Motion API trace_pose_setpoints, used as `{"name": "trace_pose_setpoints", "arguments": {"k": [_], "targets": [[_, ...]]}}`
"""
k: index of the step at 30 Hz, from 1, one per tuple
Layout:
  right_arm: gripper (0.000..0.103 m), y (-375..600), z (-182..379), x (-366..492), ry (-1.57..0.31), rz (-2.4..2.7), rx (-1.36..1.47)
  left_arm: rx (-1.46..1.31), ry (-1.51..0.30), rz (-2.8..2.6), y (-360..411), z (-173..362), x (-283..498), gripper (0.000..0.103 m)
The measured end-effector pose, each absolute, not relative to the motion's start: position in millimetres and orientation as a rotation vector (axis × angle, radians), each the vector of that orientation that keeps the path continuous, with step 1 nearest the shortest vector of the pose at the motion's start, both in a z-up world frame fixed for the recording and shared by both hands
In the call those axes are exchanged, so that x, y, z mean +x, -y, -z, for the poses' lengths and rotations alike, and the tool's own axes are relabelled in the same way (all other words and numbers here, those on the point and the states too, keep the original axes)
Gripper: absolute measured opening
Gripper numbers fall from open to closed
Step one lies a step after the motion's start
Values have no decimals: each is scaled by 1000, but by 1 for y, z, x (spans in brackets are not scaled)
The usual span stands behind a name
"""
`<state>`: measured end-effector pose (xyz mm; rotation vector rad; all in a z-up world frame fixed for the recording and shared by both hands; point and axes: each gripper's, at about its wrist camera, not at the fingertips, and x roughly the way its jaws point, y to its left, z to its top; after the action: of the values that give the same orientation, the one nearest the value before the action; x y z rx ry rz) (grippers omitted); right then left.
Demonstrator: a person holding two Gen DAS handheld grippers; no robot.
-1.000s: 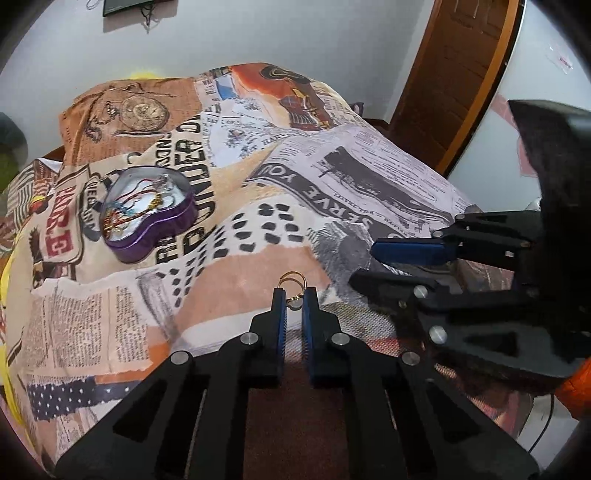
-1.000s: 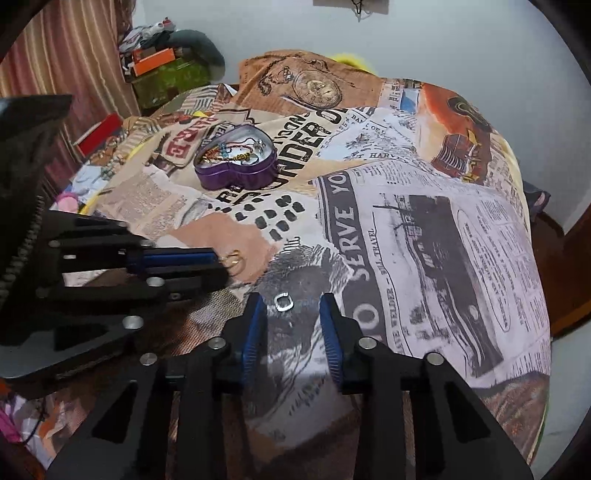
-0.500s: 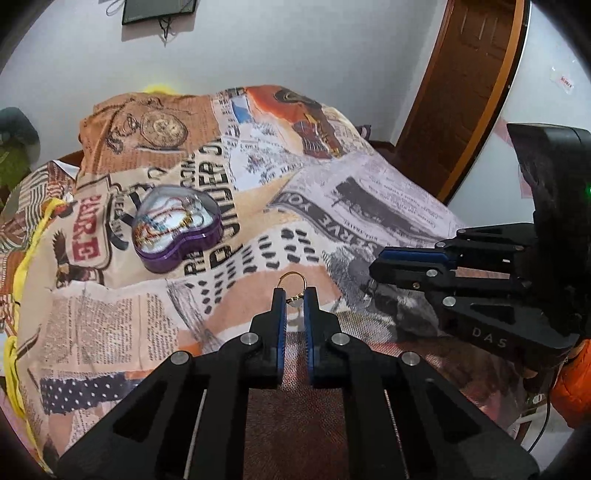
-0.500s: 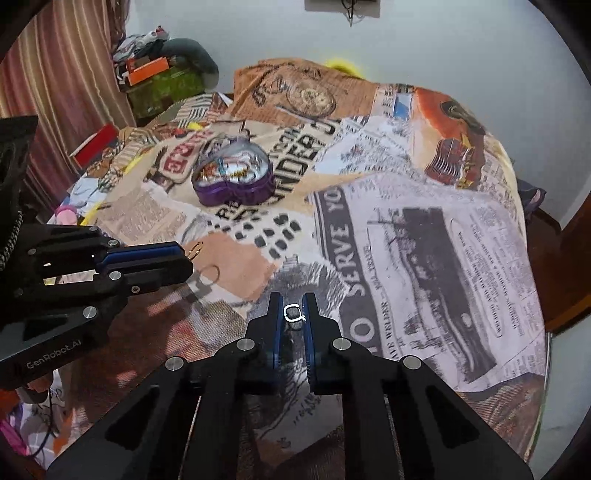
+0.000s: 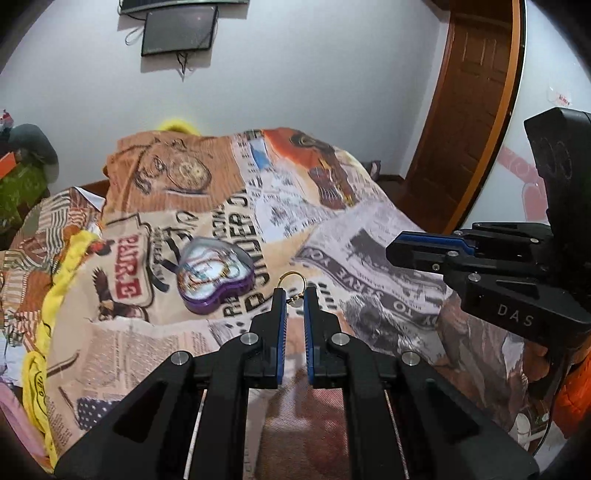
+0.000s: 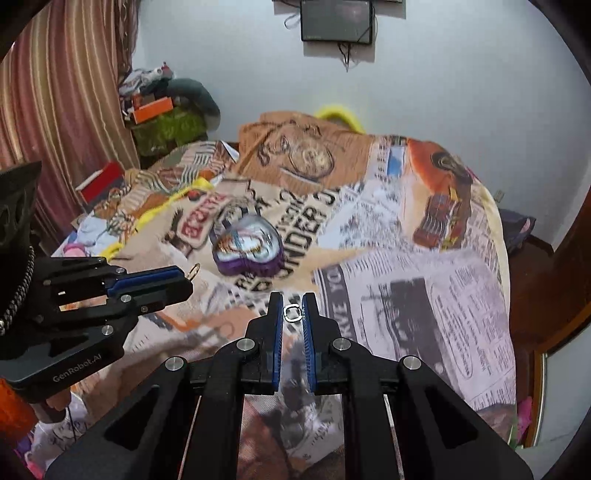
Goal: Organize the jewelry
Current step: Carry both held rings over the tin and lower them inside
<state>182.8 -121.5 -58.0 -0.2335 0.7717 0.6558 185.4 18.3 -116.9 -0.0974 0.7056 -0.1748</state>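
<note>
A purple heart-shaped jewelry box (image 5: 215, 276) with a clear lid lies on the printed bedspread (image 5: 369, 229); jewelry shows inside it. My left gripper (image 5: 293, 295) is shut on a gold hoop earring (image 5: 291, 282), held above the bed, nearer me and to the right of the box. My right gripper (image 6: 293, 304) is shut on a small silver ring (image 6: 291, 312), also lifted off the cover. In the right wrist view the box (image 6: 248, 246) sits ahead, and the left gripper (image 6: 184, 282) with the gold earring (image 6: 193, 271) reaches in from the left.
A newspaper-print bedspread (image 6: 424, 295) covers the whole bed. A dark screen (image 6: 336, 20) hangs on the far wall. Clutter and a green bag (image 6: 166, 129) stand by striped curtains (image 6: 55, 110) at left. A wooden door (image 5: 465, 110) is at right.
The right gripper closed on the silver ring that lay on the bedspread. Both grippers then rose from the bed with their pieces, so more of the wall shows.
</note>
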Motion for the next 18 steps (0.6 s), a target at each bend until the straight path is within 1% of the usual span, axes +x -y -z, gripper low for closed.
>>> {"name": "trace_pose_setpoints", "arguments": {"k": [10, 18], "targets": [[9, 95, 36, 188, -701, -694, -213, -109, -639, 123, -47, 99, 188, 7], [9, 69, 37, 200, -697, -728, -204, -133, -634, 76, -73, 104, 201, 7]]}}
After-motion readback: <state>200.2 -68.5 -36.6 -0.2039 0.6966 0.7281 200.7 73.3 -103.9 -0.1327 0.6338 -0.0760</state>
